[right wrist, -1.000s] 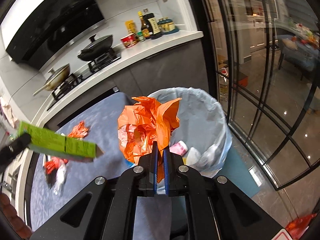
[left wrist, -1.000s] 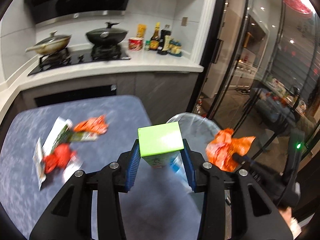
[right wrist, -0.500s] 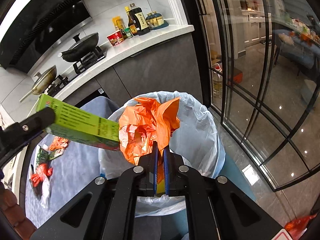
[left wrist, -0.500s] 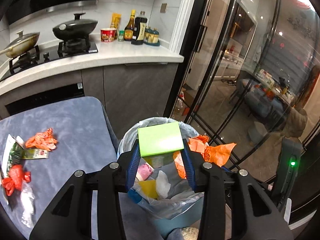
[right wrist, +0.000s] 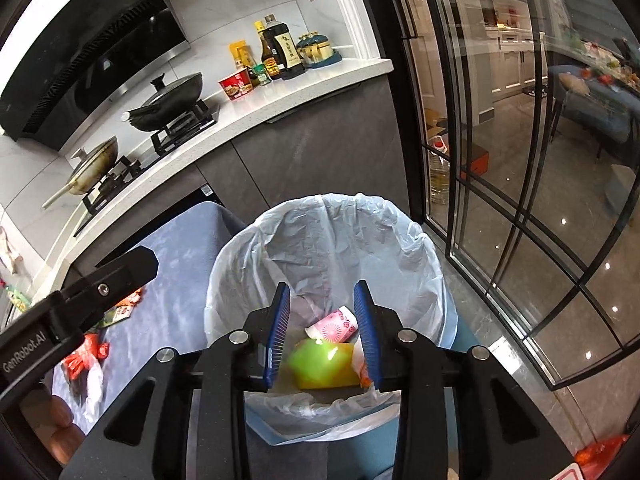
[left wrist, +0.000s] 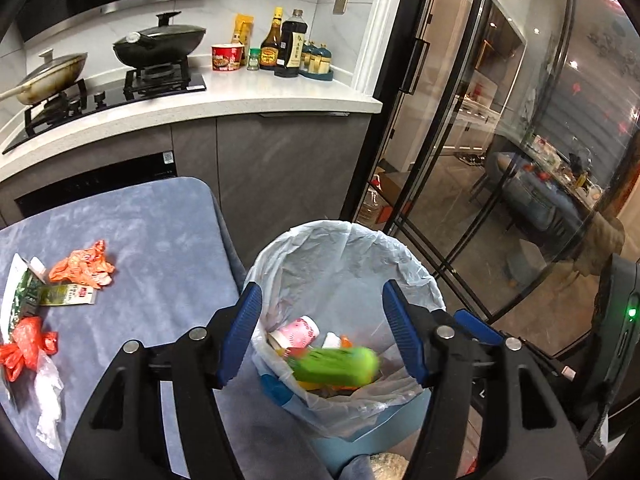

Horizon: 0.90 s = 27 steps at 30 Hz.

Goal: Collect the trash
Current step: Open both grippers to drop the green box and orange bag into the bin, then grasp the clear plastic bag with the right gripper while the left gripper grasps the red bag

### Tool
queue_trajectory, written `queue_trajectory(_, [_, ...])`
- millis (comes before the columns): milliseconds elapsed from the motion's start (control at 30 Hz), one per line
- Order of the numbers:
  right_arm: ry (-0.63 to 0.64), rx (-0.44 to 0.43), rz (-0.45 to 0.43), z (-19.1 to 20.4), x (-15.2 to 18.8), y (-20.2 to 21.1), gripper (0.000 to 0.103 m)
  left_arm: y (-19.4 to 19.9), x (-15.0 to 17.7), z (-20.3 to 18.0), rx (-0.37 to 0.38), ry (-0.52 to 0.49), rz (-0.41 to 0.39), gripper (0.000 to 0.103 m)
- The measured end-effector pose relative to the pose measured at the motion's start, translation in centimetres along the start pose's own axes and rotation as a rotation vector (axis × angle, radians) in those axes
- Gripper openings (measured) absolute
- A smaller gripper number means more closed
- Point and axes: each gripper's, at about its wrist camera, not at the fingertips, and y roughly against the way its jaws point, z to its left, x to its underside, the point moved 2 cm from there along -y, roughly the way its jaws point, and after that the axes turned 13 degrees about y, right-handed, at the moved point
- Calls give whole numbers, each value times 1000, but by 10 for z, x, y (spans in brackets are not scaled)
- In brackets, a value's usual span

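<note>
A trash bin [left wrist: 412, 276] lined with a clear bag [right wrist: 360, 232] stands beside a blue-grey table [left wrist: 160, 248]. My left gripper [left wrist: 322, 336] is open and empty above the bin. My right gripper [right wrist: 322, 338] is open and empty above it too. A green box [left wrist: 338, 366] shows blurred inside the bin, also in the right wrist view [right wrist: 316, 360], next to a pink cup [right wrist: 334, 326]. An orange scrap [right wrist: 364, 376] shows at the right finger. On the table lie an orange wrapper [left wrist: 82, 266], a green packet [left wrist: 66, 294], a red bag [left wrist: 26, 344] and clear plastic [left wrist: 50, 400].
A kitchen counter [left wrist: 240, 100] with a stove, pans and sauce bottles [left wrist: 286, 46] runs behind the table. Glass doors [left wrist: 500, 160] stand to the right of the bin. The left gripper's arm [right wrist: 80, 292] crosses the right wrist view's left side.
Both grippers moved over the bin and opened. The green box left the left gripper and dropped into the bin. The orange bag left the right gripper and dropped in too.
</note>
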Motion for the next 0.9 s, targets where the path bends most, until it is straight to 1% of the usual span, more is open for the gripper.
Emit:
queue_trajectory(300, [47,-31,-15,31,0,14,33,25,-2,23,-31,40,-40,60])
queue_trajectory(500, [75,-53,-16,52,3,20,33,47,0,48,-77,64,-69,60])
queue_trajectory(533, [80,-58,-15,57,4,21,33,52,1,56,-88,71,-75,62])
queue_trajectory(567, [87,-66,-14,62,5,22,33,56,2,62,-101,80,-80,68])
queue_trajectory(600, [95,-72,-11,68,6,23,33,60,4,68,-107,91,-86,70])
queue_trajectory(700, [120,-93,-3,86,11,23,33,72,10,89,-138,113,-101,70])
queue_trajectory(900, [182,-143,29,129,25,21,33,98,27,142,-241,170,-105,70])
